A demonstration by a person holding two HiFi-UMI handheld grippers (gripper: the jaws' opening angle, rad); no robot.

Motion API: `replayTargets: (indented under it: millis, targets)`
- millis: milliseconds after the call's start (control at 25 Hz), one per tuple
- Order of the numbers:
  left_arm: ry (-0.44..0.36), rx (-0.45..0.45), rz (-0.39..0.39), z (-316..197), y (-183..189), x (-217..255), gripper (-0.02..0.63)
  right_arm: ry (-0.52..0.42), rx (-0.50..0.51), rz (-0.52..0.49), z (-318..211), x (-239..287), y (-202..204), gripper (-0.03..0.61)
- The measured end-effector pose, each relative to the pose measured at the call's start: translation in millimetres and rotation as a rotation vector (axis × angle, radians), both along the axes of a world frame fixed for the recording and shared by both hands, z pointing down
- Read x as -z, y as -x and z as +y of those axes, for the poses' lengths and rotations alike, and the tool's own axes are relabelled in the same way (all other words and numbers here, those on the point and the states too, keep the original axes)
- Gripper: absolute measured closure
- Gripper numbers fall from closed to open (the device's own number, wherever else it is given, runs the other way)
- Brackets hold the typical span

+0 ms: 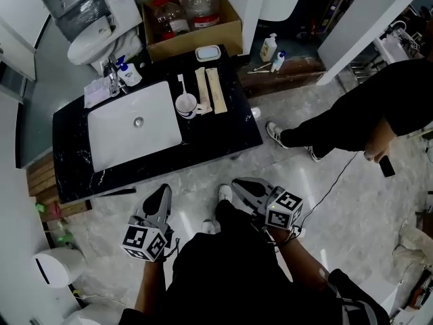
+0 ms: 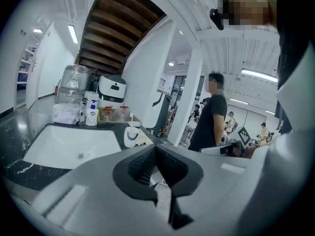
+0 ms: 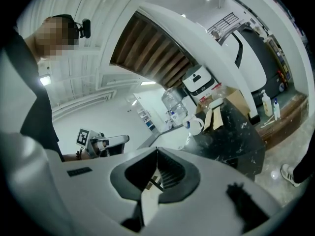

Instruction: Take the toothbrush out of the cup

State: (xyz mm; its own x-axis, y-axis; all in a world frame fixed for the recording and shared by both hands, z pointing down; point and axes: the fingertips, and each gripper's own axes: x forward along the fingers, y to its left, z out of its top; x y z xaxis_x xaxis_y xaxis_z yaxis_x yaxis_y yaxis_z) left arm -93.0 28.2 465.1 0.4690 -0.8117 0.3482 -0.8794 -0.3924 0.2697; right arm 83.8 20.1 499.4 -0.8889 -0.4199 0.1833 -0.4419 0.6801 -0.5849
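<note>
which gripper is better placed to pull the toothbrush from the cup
Left, narrowly: the cup with the toothbrush lies almost straight ahead of the left gripper; the right gripper stands further aside. Both are shut.

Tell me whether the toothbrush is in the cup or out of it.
In. The toothbrush stands in the white cup, its handle rising above the rim.

A black marble desk [image 1: 226,133] carries a white sink basin [image 1: 111,133] with a chrome faucet [image 1: 112,83] at its far rim. A pump soap bottle [image 1: 129,74] stands just beside the faucet. Two pale flat strips [image 1: 210,90] lie side by side on the desk, near a small white dish [image 1: 208,53]. Behind the desk sit a cardboard box [image 1: 196,38] of red-lidded jars [image 1: 169,15] and a toilet [image 1: 101,38]. A bystander in black [image 1: 379,107] stands on the tiled floor at the right.
</note>
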Motion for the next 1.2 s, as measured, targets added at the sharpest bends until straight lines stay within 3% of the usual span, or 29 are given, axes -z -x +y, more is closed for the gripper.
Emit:
replayTargets:
  millis: [400,760,1200]
  targets:
    - [0.007,0.04,-0.038,-39,-16,12,0.605,0.036,0.04,-0.032,-49,-5,-13,0.565]
    - [0.011,0.146,-0.053,-36,8,11,0.605,0.036,0.094,-0.056,-75,-6,-1,0.565]
    - [-0.014,0.123,-0.041,-64,9,15,0.605,0.043,0.108,-0.033,-86,-5,5,0.565]
